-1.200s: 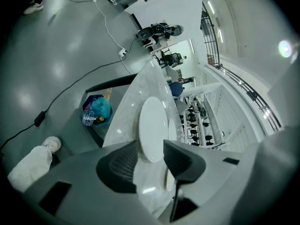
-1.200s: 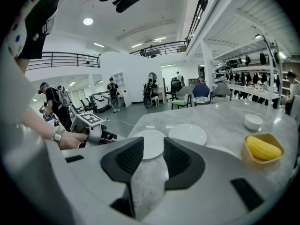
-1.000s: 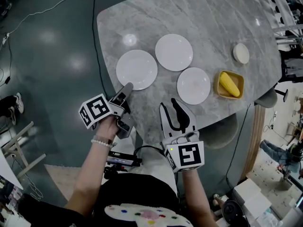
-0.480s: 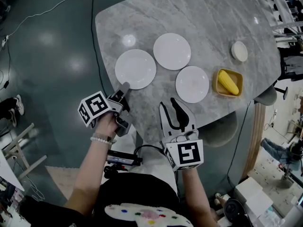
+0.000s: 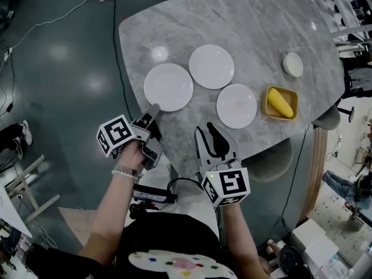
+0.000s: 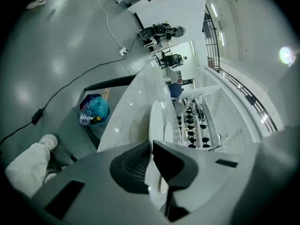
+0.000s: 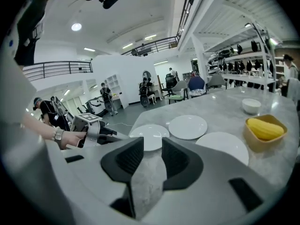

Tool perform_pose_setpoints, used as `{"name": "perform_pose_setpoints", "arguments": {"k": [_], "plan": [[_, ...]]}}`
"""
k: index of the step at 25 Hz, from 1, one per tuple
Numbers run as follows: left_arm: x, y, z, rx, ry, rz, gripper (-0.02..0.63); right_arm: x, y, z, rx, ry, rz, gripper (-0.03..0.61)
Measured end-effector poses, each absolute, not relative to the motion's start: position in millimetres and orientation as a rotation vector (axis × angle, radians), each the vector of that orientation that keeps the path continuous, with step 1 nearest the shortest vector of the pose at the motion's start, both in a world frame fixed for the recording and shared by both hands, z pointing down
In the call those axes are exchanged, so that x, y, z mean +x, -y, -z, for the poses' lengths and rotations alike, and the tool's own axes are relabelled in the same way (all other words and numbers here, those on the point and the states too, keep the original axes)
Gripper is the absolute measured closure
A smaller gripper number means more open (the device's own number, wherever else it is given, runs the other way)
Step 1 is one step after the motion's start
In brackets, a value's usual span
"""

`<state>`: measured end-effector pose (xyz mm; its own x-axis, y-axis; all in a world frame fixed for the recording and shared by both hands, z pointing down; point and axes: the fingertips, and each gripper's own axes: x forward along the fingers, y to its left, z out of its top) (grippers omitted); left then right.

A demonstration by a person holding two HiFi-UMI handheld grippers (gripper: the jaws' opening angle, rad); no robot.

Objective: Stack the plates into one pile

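Your left gripper is closing. A second ago its jaws stood wide, and now they're pinching down on the near rim of the left plate, which lies flat on the table. That looks like your first pickup taking hold. Your right gripper hangs spread and empty over the table's near edge. The middle plate and right plate lie apart from it, with nothing stacked yet. This one likely goes onto a neighbour next.
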<state>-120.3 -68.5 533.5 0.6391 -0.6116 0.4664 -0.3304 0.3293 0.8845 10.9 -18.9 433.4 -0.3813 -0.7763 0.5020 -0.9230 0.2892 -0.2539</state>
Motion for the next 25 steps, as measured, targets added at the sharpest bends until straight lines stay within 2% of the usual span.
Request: {"name": "perform_pose_setpoints", "arguments": {"k": [7, 18, 25], "plan": [[-120.7, 76.8, -523.5, 1.300, 0.892, 0.221, 0.589, 4.6, 30.6, -450.9, 1.657, 2.311, -1.346, 0.468], [-121.4, 81.8, -518.7, 1.324, 0.846, 0.201, 0.589, -23.0, 47.1, -487.6, 1.634, 2.211, -2.116, 0.460], [-124.9, 84.6, -519.4, 1.323, 0.825, 0.196, 0.591, -32.0, 59.6, -512.8, 1.645, 2.117, -2.257, 0.456]]}}
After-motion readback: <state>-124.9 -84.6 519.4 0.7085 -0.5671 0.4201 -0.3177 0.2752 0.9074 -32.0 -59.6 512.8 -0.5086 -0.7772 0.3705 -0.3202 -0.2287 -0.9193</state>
